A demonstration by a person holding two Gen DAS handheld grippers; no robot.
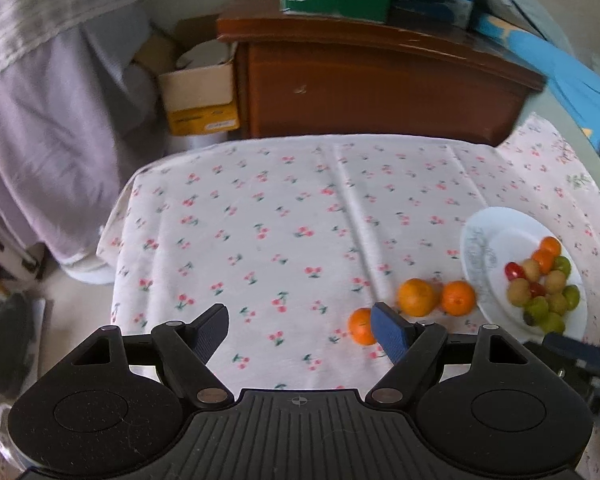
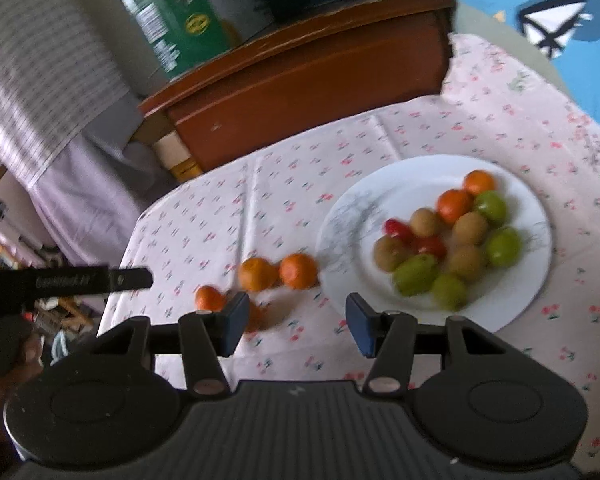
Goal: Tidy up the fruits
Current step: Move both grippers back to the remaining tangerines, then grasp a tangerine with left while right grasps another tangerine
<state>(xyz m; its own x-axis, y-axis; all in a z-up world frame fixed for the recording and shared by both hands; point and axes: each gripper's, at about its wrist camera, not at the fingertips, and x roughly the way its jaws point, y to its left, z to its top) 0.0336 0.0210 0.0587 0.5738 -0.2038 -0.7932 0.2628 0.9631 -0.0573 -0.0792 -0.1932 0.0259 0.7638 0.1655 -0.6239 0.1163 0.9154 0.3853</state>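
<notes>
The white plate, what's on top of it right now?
The white plate holds a pile of small fruit: two oranges, several green fruits, brownish ones and two red ones. Whatever lies beneath the pile is covered. Three more oranges sit beside it on the cloth.

Three round oranges (image 2: 256, 274) loose on the cloth; one white plate (image 2: 380, 196) with two more oranges (image 2: 454, 205), four green fruits (image 2: 502, 246).

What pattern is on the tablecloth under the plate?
The tablecloth is white with small red cherries on green stems, clearest in the left wrist view. The plate sits on it.
</notes>
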